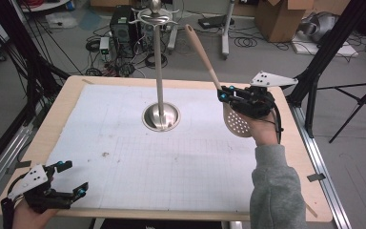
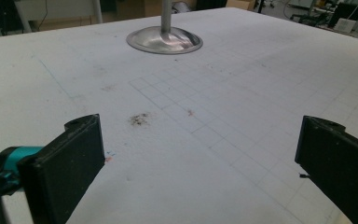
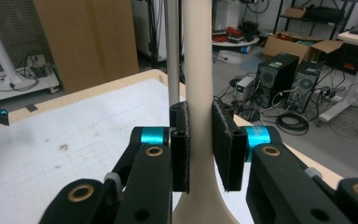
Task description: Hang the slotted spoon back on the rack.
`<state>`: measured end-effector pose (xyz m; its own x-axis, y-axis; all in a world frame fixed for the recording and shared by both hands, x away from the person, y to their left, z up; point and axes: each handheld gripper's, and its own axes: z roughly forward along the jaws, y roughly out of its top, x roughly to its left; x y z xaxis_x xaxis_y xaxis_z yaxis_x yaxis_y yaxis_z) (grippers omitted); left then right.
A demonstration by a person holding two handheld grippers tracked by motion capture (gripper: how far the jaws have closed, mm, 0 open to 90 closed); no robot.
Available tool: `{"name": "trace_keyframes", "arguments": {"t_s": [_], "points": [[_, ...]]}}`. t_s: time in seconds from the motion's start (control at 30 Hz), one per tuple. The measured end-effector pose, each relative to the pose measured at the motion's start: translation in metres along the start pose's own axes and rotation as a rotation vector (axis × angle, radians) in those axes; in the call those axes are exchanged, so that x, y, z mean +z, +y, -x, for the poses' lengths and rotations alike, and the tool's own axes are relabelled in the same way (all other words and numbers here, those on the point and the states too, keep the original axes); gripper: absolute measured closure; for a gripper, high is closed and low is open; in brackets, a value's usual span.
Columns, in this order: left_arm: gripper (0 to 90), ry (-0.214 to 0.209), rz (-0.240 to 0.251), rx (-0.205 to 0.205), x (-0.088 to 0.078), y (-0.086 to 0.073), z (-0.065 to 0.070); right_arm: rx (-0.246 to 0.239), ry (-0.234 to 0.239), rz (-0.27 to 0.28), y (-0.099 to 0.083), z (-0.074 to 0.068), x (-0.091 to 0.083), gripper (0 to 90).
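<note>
At the bench's right edge: my right gripper (image 1: 225, 95) is clamped on the neck of the slotted spoon (image 1: 236, 121), lifted clear of the bench (image 1: 124, 82), handle tilted up toward the stand.
Near front-left corner: my left gripper (image 1: 74, 179) rests low, jaws wide apart, holding nothing.
Stand: the hanger stand (image 1: 160, 81) sits mid-bench, toward the far edge, hooks at its top.
Step in hand, as I judge it: carry the spoon to a hook.
Doing it well: grip firm, raise the handle end above the hooks, approach slowly, avoid knocking the pole.
High view: gives the spoon's perforated bowl and the hooks.
Right gripper view: gives pads (image 3: 179, 140) pressing the handle, pole just behind.
Left gripper view: gives the stand's base (image 2: 164, 41) and the empty gap between my jaws.
</note>
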<state>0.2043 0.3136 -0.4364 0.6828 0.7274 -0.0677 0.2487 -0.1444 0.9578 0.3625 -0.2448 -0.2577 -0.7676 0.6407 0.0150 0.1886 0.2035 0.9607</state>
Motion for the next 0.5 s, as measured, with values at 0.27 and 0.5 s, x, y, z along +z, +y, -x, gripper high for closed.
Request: {"name": "trace_keyframes", "arguments": {"t_s": [0.27,0.5], "points": [[1.7,0.0,-0.001,0.001,-0.0006,0.0001,-0.0005,-0.007,-0.007,0.014,0.0031,-0.003,0.0039,78.0],[1.7,0.001,0.002,-0.003,-0.0009,0.0001,-0.0005,-0.011,0.0,0.022,0.0064,-0.006,0.0056,78.0]]}}
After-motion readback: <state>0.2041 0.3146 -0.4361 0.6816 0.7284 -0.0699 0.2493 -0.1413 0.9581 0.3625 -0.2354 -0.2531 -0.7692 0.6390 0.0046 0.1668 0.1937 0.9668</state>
